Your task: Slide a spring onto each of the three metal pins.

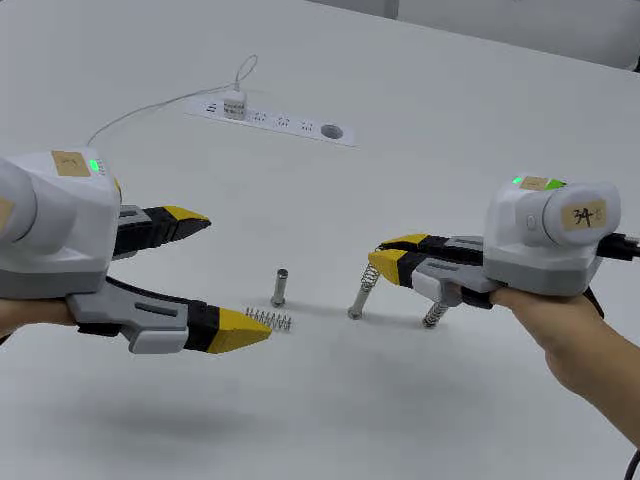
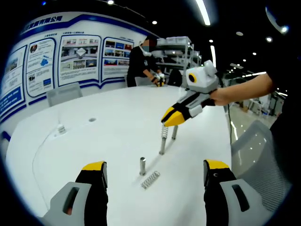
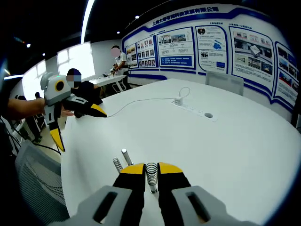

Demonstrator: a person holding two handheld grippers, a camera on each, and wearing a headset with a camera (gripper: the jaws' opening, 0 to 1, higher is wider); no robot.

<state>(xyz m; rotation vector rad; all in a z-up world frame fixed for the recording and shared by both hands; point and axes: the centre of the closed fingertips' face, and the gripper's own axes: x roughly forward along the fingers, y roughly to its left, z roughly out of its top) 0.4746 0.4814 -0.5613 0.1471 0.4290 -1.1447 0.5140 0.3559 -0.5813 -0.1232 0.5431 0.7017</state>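
Right gripper view: right gripper clenched a spring on the tilted pin near the bare pin. Left gripper hung released; the loose spring beside the bare pin looked due next.

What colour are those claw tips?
Yellow, with black behind; best in the head view on the left claw and right claw.

The left gripper and right gripper each have a white-grey housing, black jaws tipped yellow, a green light and a tan label. A black cable leaves the right one.
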